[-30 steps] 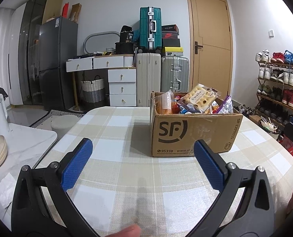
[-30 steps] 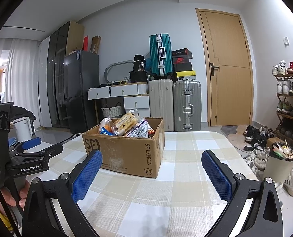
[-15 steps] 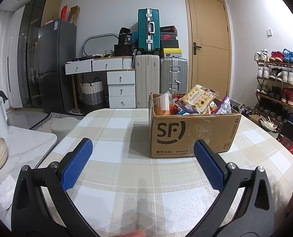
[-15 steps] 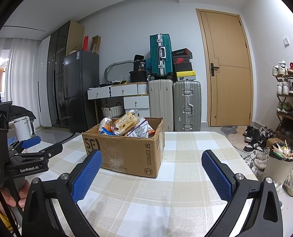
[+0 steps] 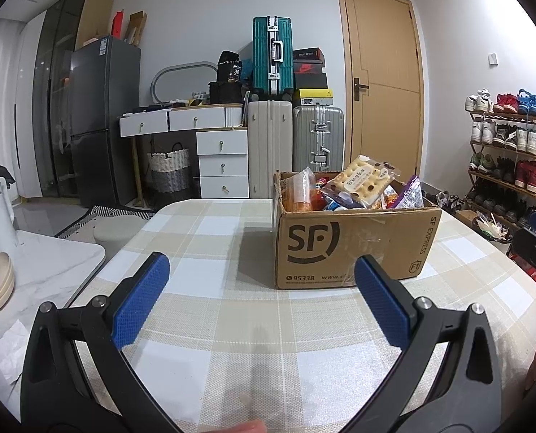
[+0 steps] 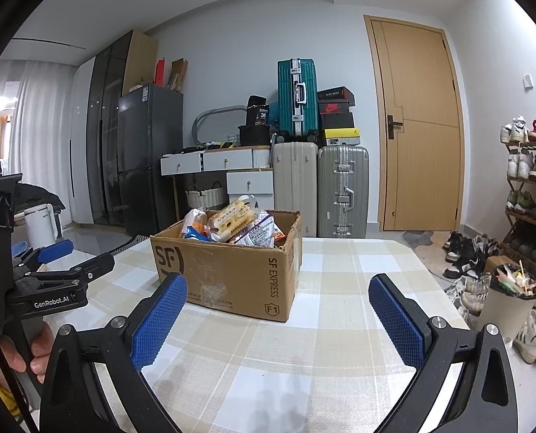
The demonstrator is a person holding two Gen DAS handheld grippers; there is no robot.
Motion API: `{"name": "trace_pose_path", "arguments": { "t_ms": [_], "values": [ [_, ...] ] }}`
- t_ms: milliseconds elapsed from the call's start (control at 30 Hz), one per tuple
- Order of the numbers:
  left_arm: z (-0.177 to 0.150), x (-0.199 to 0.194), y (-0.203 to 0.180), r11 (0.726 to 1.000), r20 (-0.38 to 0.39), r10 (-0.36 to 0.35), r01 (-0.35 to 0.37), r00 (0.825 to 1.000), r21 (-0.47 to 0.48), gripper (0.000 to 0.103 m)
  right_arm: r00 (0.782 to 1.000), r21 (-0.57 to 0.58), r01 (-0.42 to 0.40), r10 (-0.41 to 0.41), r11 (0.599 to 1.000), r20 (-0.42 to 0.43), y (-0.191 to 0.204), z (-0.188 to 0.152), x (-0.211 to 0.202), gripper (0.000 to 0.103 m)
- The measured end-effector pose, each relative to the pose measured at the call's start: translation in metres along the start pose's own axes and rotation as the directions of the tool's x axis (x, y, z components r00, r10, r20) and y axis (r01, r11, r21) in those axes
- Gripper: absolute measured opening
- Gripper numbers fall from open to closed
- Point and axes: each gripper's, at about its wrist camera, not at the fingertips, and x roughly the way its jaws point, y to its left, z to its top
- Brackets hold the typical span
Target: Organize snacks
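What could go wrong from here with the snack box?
1. The cracker pack lies on top of the heap, above the rim of the cardboard box; pulling a packet from beneath could tip it out.
2. Packets overlap tightly, so the open right hand-held gripper might pinch two at once.
3. The box sits loose on the tablecloth; a push from the open left hand-held gripper may slide it.

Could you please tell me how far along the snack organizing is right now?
Nothing looks done: the snacks, including the cracker pack, still sit piled in the cardboard box. Nothing is in hand; the left gripper and right gripper are open and empty above the table. All sorting remains.
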Motion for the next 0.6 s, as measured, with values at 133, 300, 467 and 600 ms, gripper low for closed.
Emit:
{"name": "trace_pose_path", "arguments": {
  "t_ms": [133, 300, 467, 600],
  "values": [
    [0.0001, 0.0001, 0.0004, 1.000, 0.001, -0.002, 0.002, 1.000, 0.001, 0.103, 1.000, 0.006, -0.001, 0.001, 1.000, -0.001, -0.0013, -0.0004, 0.0000, 0.102],
    [0.0002, -0.0001, -0.0002, 1.000, 0.001, -0.001, 0.001, 1.000, 0.001, 0.103, 1.000, -0.004, 0.001, -0.001, 1.000, -0.005, -0.0027, -0.0012, -0.0003, 0.102],
    [-0.0007, -0.0004, -0.0001, 1.000, -0.003, 0.002, -0.002, 1.000, -0.004, 0.103, 1.000, -0.004, 0.002, -0.002, 1.000, -0.007, -0.0043, 0.0003, 0.0004, 0.102],
    [-0.0021, -0.0021, 0.0007, 1.000, 0.015, 0.010, -0.010, 1.000, -0.009, 0.103, 1.000, 0.000, 0.003, -0.003, 1.000, -0.014, -0.0051, -0.0003, 0.0002, 0.102]
  ]
}}
